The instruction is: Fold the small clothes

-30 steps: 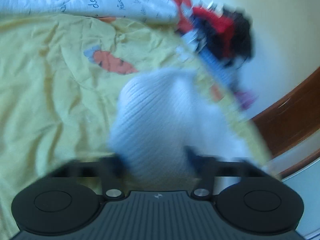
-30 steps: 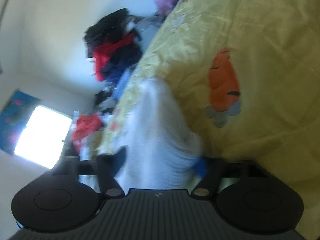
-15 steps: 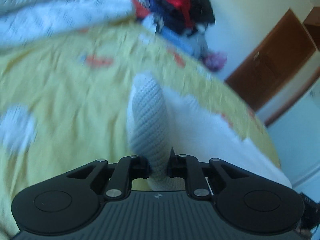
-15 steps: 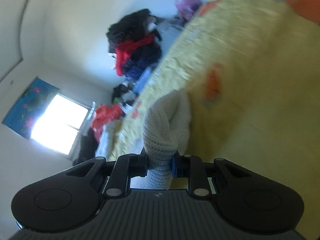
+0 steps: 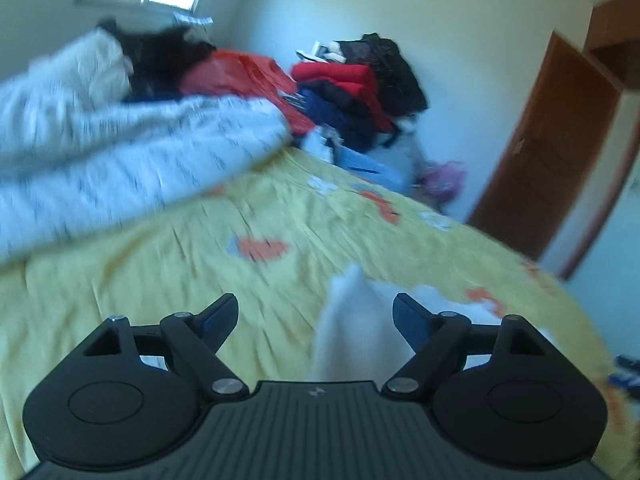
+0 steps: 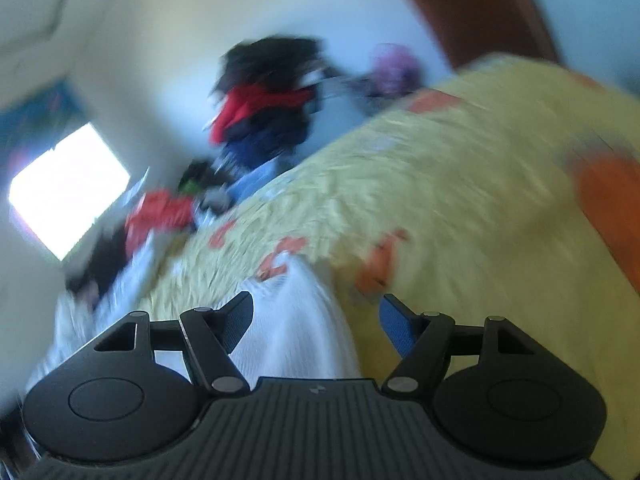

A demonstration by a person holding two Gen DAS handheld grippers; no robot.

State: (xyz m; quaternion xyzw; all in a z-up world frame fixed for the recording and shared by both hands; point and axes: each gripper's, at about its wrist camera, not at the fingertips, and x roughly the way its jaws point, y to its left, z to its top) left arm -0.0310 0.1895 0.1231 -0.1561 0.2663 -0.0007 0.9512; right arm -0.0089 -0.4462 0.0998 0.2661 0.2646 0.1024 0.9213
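Note:
A small white knitted garment (image 5: 356, 332) lies on the yellow bed sheet (image 5: 160, 264), blurred by motion. My left gripper (image 5: 316, 320) is open, its jaws spread wide, and the garment sits between them nearer the right finger. In the right wrist view the same white garment (image 6: 296, 332) lies between the spread jaws of my right gripper (image 6: 316, 316), which is open too. Neither gripper pinches the cloth.
A white printed duvet (image 5: 120, 160) is bunched at the left of the bed. A heap of red, black and blue clothes (image 5: 352, 92) stands against the far wall. A brown door (image 5: 552, 152) is at the right. A bright window (image 6: 68, 188) is at the left.
Both grippers were shut on the white garment half a second ago; both have opened and let it go. Both cameras have tilted up, showing more of the room.

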